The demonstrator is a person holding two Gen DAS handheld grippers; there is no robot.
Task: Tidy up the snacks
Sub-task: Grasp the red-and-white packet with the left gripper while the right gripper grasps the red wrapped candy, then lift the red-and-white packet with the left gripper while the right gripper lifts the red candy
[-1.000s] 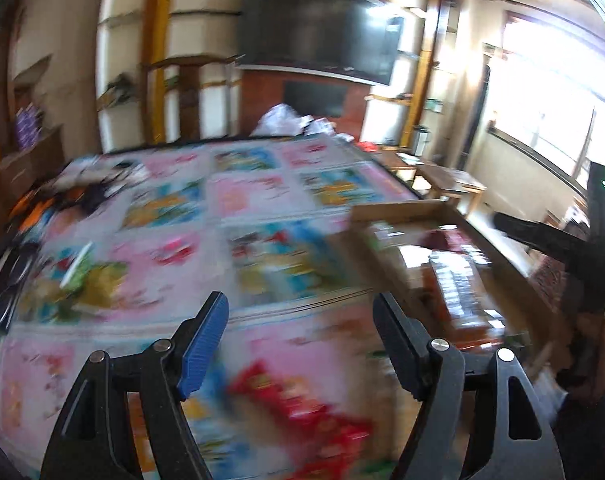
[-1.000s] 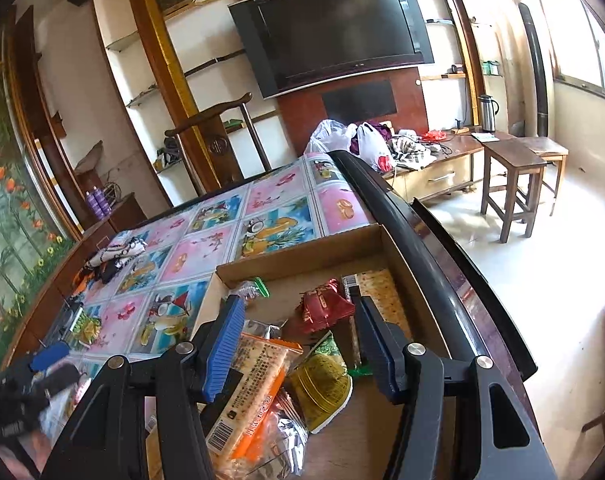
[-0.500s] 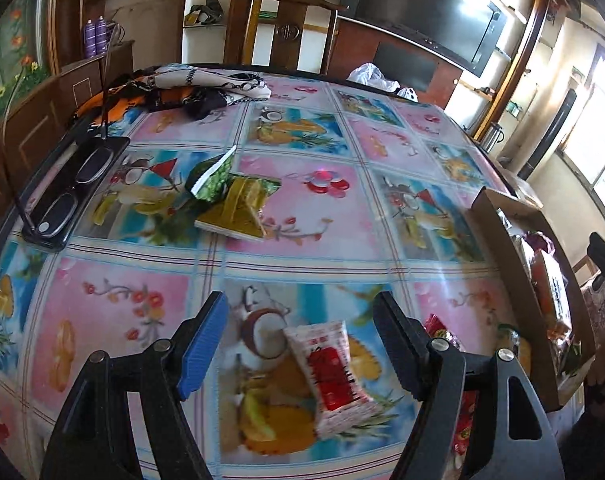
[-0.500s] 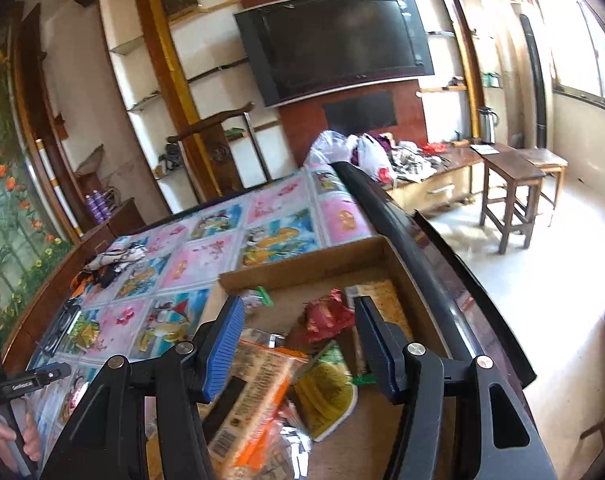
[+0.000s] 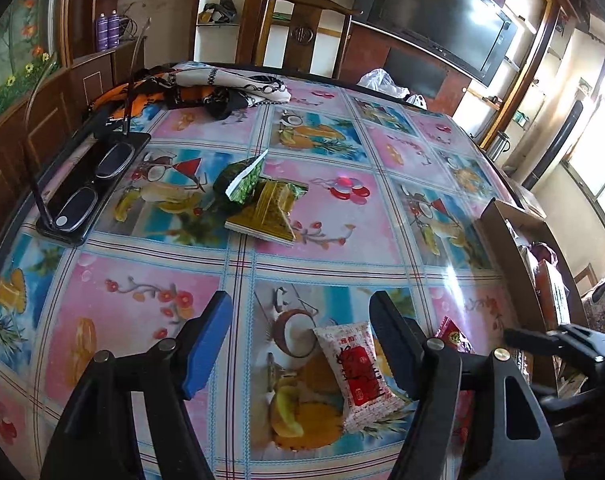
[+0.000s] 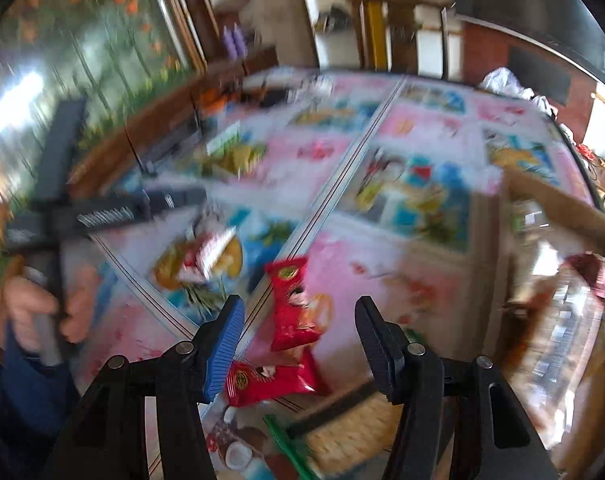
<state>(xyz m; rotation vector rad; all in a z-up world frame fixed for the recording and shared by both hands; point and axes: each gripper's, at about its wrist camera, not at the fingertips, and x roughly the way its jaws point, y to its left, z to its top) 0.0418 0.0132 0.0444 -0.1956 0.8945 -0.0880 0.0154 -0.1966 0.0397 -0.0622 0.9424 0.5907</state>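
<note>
Fruit-patterned cloth covers the desk [image 5: 342, 216]. Over it the left hand-held gripper [image 5: 302, 344] hangs spread, its jaws having just narrowed a little, with a white-and-red snack packet [image 5: 354, 372] lying flat between its fingers, untouched. In the blurred right view, the right hand-held gripper [image 6: 298, 344] is spread above two red snack packets [image 6: 290, 308]. At the desk's right edge sits a cardboard box [image 5: 506, 248] of snacks.
</note>
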